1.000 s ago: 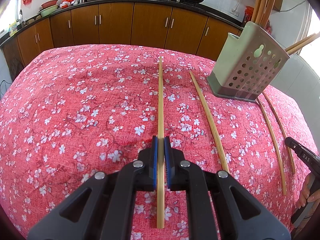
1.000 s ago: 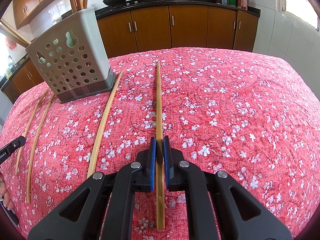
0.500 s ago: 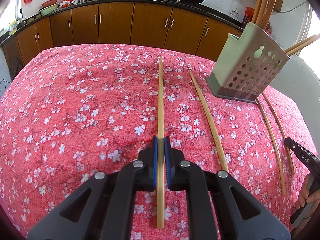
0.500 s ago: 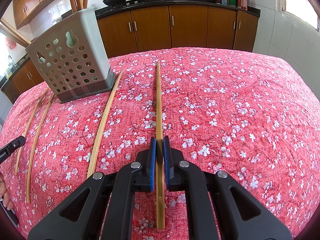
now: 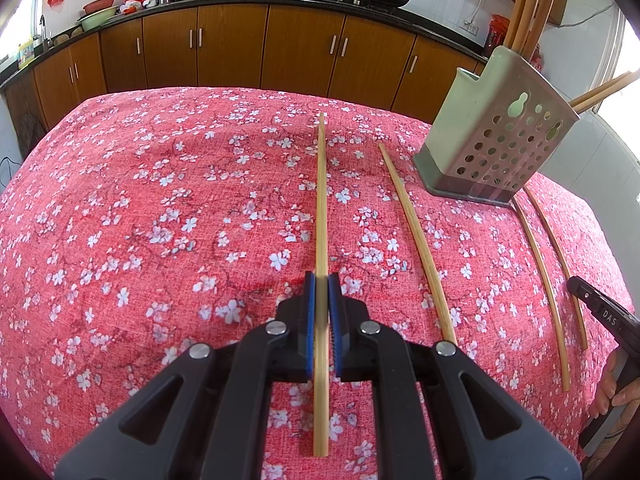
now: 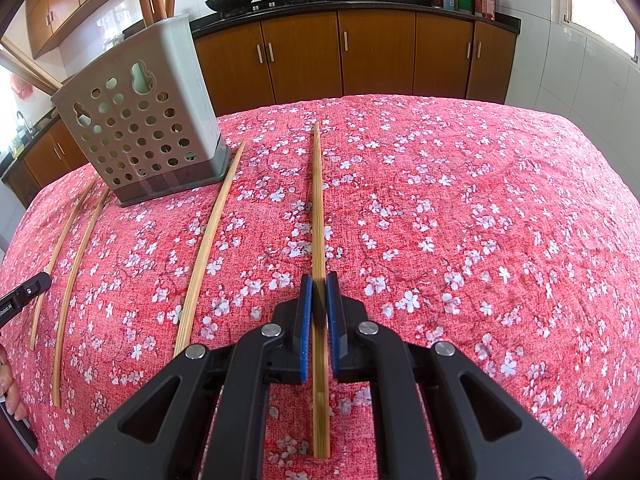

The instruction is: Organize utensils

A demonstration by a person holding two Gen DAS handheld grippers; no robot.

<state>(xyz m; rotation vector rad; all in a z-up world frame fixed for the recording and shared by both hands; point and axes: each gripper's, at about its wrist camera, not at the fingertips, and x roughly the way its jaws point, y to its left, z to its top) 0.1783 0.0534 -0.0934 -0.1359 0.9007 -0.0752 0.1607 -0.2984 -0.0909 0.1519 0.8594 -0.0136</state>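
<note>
My left gripper (image 5: 321, 280) is shut on a long bamboo chopstick (image 5: 321, 200) that lies along the red floral tablecloth. My right gripper (image 6: 319, 280) is shut on another bamboo chopstick (image 6: 317, 200), also low over the cloth. A grey perforated utensil holder (image 5: 496, 148) stands at the far right in the left wrist view and at the far left in the right wrist view (image 6: 140, 132), with several chopsticks standing in it. Loose chopsticks lie near it: one (image 5: 416, 240) beside my left one, two thinner ones (image 5: 540, 264) past the holder.
The table is covered by a red cloth with white blossoms (image 5: 160, 220). Brown kitchen cabinets (image 5: 240, 44) run behind it, with woks on the counter. The other gripper's handle and a hand show at each view's edge (image 5: 604, 312).
</note>
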